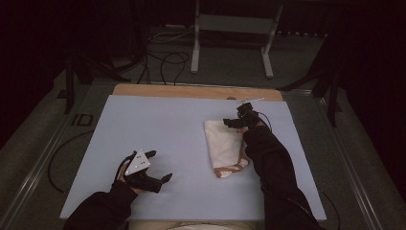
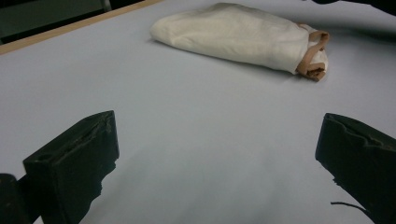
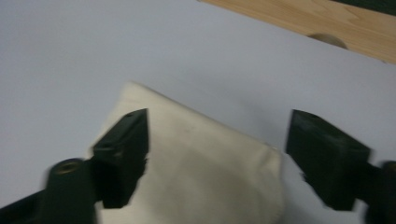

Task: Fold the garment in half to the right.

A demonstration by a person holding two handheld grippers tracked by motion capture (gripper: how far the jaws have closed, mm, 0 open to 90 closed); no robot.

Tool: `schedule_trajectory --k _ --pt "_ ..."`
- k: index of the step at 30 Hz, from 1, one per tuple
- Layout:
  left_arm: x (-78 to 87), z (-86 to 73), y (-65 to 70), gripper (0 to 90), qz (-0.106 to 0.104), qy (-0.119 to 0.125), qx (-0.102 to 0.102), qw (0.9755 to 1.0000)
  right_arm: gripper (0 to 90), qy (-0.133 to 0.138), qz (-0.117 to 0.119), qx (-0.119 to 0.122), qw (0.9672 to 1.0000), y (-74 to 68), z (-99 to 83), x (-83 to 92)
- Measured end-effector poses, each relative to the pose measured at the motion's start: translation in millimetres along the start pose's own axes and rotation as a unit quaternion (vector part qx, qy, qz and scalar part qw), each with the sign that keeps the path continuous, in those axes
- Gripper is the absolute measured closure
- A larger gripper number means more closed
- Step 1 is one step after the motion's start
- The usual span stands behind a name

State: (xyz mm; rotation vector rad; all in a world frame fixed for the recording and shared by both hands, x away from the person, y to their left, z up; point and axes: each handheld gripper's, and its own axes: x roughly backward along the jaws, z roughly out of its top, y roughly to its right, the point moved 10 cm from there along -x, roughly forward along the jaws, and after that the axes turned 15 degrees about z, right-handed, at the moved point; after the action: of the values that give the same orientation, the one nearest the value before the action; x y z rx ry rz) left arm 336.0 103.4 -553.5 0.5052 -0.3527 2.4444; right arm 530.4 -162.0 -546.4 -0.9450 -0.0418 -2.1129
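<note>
A folded cream cloth [image 1: 224,143] with a brown trim at its near end lies on the right half of a pale blue mat [image 1: 158,124]. My right gripper [image 1: 235,122] hovers just above the cloth's far end, jaws open, nothing between them. In the right gripper view the cloth [image 3: 201,172] lies below the right gripper [image 3: 217,126], whose jaws stand wide apart. My left gripper [image 1: 162,166] rests low at the mat's near left, open and empty. In the left gripper view the cloth [image 2: 238,35] lies well beyond the spread jaws of the left gripper [image 2: 219,126].
A strip of wooden board [image 1: 191,91] runs along the mat's far edge, with a round hole [image 3: 329,41] in it. Beyond the table stand a metal frame [image 1: 230,24] and loose cables [image 1: 167,62] on the floor. Dark sleeves cover both forearms.
</note>
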Motion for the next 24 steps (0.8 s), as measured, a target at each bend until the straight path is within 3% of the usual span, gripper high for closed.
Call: schedule_trajectory --k 4,14,24 --pt "0.9 -0.6 -1.0 0.9 -0.002 -0.003 0.001 1.0 14.0 0.003 0.027 0.008 0.9996 -13.5 3.4 3.6" --pt "5.7 -5.1 -4.9 0.8 -0.018 -0.024 -0.004 0.9996 10.0 -0.004 0.059 0.038 0.9975 -43.9 0.1 16.9" --pt "13.2 -12.6 -14.3 0.7 -0.012 -0.029 0.002 0.9995 9.4 0.003 0.069 0.064 0.9955 -64.5 -13.1 34.4"
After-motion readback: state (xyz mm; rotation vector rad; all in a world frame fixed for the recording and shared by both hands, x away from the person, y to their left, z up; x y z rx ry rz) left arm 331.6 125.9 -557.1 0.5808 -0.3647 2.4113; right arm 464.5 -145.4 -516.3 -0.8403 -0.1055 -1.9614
